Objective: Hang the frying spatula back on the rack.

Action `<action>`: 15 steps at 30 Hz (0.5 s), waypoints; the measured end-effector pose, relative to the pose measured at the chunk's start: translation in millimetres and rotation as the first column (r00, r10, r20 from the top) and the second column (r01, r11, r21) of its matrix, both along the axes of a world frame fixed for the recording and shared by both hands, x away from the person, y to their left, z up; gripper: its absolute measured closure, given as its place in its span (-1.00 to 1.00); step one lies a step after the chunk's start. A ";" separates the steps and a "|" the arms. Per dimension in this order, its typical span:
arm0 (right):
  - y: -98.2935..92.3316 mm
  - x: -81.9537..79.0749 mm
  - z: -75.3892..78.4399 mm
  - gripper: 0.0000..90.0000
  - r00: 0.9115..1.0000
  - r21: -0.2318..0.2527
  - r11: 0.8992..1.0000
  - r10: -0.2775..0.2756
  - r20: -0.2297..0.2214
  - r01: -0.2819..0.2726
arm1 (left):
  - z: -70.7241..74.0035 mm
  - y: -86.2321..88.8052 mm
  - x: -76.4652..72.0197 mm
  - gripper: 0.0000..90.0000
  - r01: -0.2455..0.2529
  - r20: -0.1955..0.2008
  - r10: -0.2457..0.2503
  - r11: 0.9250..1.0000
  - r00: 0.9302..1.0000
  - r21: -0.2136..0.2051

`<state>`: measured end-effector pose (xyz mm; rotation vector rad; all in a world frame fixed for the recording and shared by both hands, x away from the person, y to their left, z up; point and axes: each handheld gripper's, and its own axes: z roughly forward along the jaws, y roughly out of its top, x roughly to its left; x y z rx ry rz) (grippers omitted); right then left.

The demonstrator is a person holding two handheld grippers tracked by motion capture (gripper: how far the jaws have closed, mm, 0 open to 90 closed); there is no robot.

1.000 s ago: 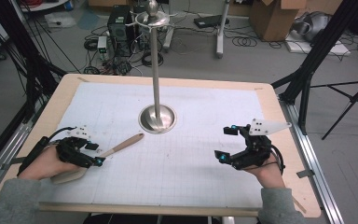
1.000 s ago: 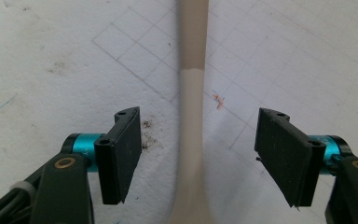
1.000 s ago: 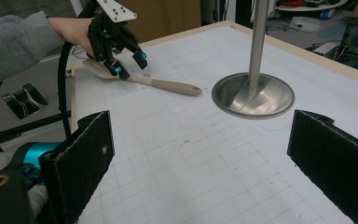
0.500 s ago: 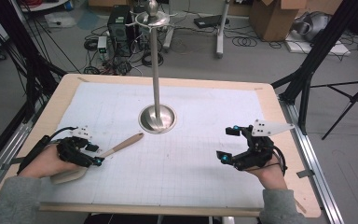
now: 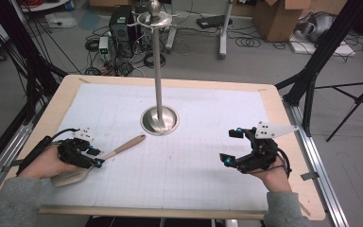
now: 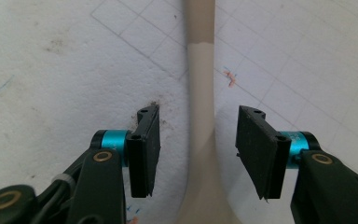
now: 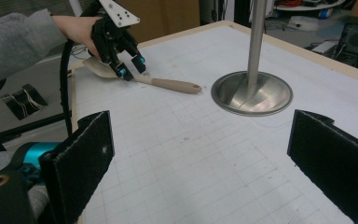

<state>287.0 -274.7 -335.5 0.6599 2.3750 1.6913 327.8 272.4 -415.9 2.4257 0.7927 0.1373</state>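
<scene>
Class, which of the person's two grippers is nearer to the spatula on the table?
Left. The left gripper straddles the spatula neck, jaws just closing, pads not yet touching. The right gripper rests far across the table.

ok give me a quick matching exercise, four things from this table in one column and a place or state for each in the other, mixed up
Things:
1. spatula
2. metal stand
3. left gripper
4. right gripper

Places or states:
a. upright at the middle of the mat, on a round base
b. jaws wide open, nothing between them
c. lying flat on the mat, wooden handle pointing toward the stand
d. jaws astride the spatula's neck, closing in, pads not yet touching

Pairs: 1-c, 2-a, 3-d, 4-b
</scene>
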 end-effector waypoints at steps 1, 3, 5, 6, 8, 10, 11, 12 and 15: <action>0.1 -0.1 0.0 -0.86 1.000 0.000 1.000 0.000 -0.003 0.000 | -0.2 -0.1 -0.2 0.13 0.000 -0.007 0.000 1.000 1.000 0.001; 0.5 0.3 -0.2 -0.86 1.000 -0.002 1.000 0.001 0.000 -0.001 | -0.6 -0.4 -0.7 0.14 0.000 -0.006 0.000 1.000 1.000 0.008; 0.7 0.3 -0.4 -0.86 1.000 -0.002 1.000 0.002 0.001 -0.002 | -1.4 -0.1 -0.5 0.17 0.003 -0.007 -0.003 1.000 1.000 0.010; 0.5 0.3 -0.3 -0.86 1.000 -0.002 1.000 0.001 0.001 -0.001 | -1.6 0.4 -0.3 0.19 0.009 -0.007 -0.009 1.000 1.000 0.017; 0.2 0.0 -0.3 -0.86 1.000 -0.003 1.000 0.000 0.000 0.000 | -2.2 0.7 -0.1 0.22 0.009 -0.009 -0.009 1.000 1.000 0.014; -0.1 0.0 -0.3 -0.86 1.000 -0.004 1.000 0.000 -0.001 0.000 | -2.1 1.2 0.5 0.24 0.010 -0.009 -0.010 1.000 1.000 0.016; -0.1 0.0 -0.4 -0.86 1.000 -0.003 1.000 0.000 -0.002 0.000 | -1.9 1.4 0.9 0.25 0.011 -0.012 -0.011 1.000 1.000 0.016; -0.1 0.0 -0.5 -0.86 1.000 -0.004 1.000 0.000 -0.002 0.000 | -2.2 1.3 0.8 0.25 0.003 -0.017 -0.003 1.000 1.000 0.011; -0.2 0.0 -0.5 -0.86 1.000 -0.004 1.000 0.002 -0.002 -0.002 | -2.0 2.1 2.0 0.27 0.000 -0.029 0.000 1.000 1.000 0.008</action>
